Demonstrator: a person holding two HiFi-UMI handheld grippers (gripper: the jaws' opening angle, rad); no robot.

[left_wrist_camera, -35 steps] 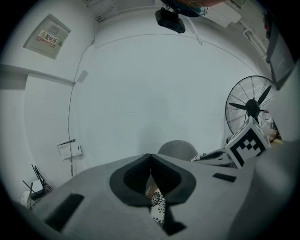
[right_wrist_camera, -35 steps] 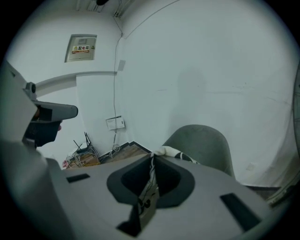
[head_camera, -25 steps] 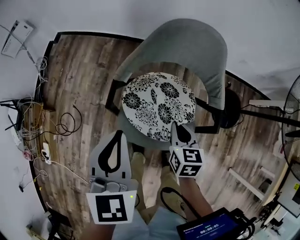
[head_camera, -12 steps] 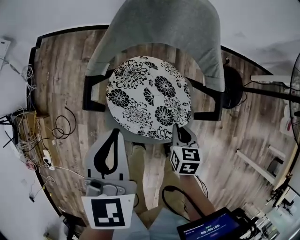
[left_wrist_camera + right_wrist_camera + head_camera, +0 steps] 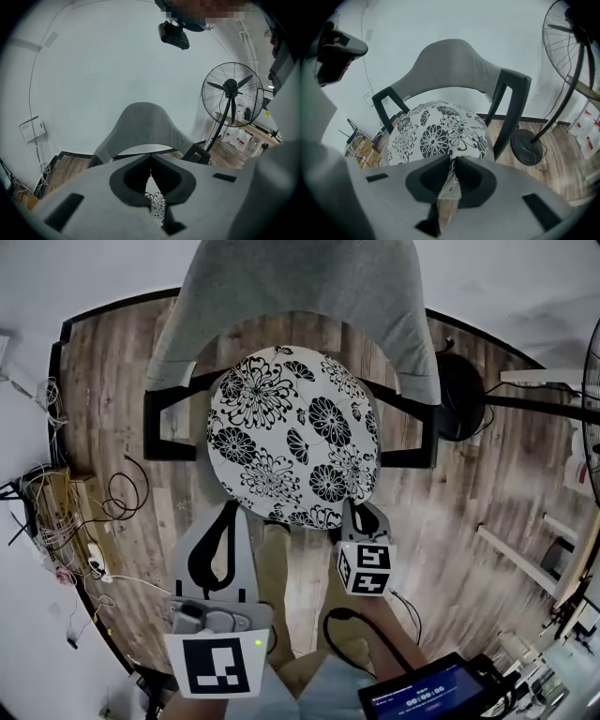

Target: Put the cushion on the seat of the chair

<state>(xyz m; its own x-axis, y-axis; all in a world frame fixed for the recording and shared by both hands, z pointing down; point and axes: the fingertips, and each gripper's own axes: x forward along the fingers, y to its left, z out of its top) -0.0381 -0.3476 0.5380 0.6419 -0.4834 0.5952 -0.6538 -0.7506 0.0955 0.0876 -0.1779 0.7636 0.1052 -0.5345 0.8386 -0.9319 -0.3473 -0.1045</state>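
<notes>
Wood floor (image 5: pixel 112 427) beneath a grey chair (image 5: pixel 300 296) with floral cushion (image 5: pixel 291 437) on it.

Soft, even, cool light fills all three views — we see only a faint shadow on the brown wood-plank floor (image 5: pixel 122 390) beneath the grey upholstered chair (image 5: pixel 300 296). Each frame is fisheye: corners go black, and straight lines bow near the rim. The black-and-white flowered round cushion (image 5: pixel 292 437) reads sharp; in both gripper views, whatever lies nearest the lens blurs.
</notes>
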